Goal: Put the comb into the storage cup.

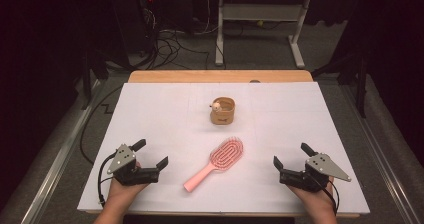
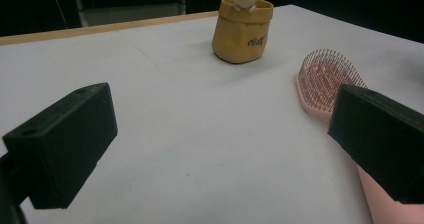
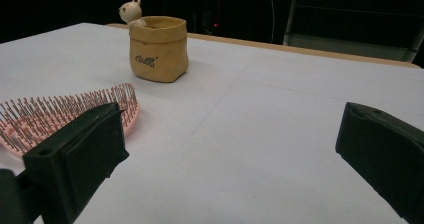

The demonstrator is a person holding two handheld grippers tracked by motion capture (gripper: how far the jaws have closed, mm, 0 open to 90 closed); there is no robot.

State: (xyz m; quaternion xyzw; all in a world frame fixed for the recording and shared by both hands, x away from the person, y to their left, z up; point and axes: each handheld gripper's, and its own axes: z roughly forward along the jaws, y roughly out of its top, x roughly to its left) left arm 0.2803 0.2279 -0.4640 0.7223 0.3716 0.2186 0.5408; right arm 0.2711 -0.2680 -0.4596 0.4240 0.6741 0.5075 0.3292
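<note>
High view: the brush (image 1: 216, 164) lies on the worktop (image 1: 165, 114) between both wide, empty claws, handle nearer the left claw (image 1: 152, 154). Left claw view: bristles ahead by its right jaw. Right claw view: bristles past the right claw's (image 3: 227, 159) left jaw.

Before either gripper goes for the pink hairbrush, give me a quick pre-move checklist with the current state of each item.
1. Left gripper jaws open, nothing between them: ok.
2. Right gripper jaws open, nothing between them: ok.
3. Pink hairbrush lies flat on the white table, bristles up, untouched: ok.
4. Brush handle points toward the near edge, free to reach: ok.
5. Yellow pouch upright, apart from the brush: ok.
6. Pouch contents: cannot tell.
</note>
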